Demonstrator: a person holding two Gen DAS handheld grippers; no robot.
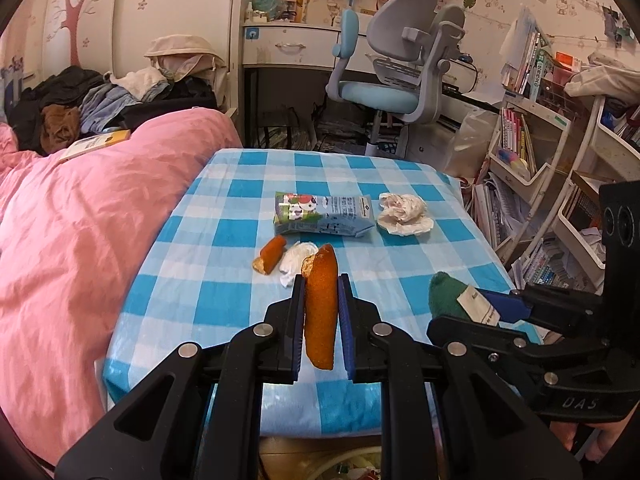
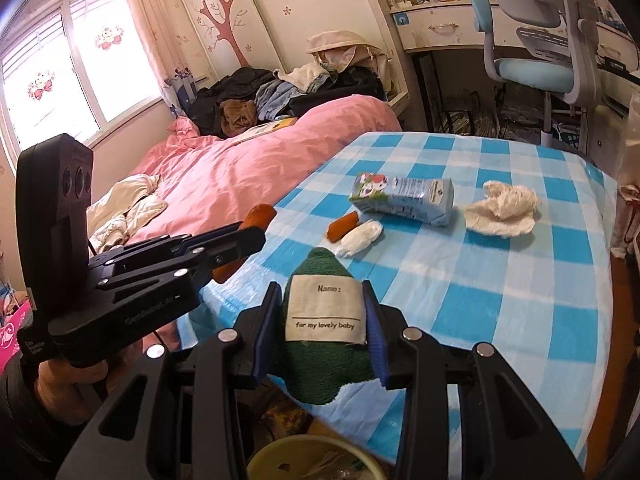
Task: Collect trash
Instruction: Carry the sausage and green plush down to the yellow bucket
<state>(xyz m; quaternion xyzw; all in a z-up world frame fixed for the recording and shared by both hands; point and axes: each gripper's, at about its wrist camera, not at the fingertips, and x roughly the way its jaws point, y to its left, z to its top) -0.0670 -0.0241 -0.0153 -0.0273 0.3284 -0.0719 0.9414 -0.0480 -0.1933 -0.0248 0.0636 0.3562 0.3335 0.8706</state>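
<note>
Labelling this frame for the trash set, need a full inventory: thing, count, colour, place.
orange piece: 1, orange, clamped in left gripper
green cloth item: 1, green with white name label, clamped in right gripper
small orange piece: 1, orange, on tablecloth
small white wad: 1, white, beside small orange piece
carton: 1, pale blue and green, lying mid-table
crumpled tissue: 1, white, right of carton
tablecloth: 1, blue-white check
bin: 1, yellowish rim, below table edge
left gripper: 1, black, shut
right gripper: 1, black, shut
</note>
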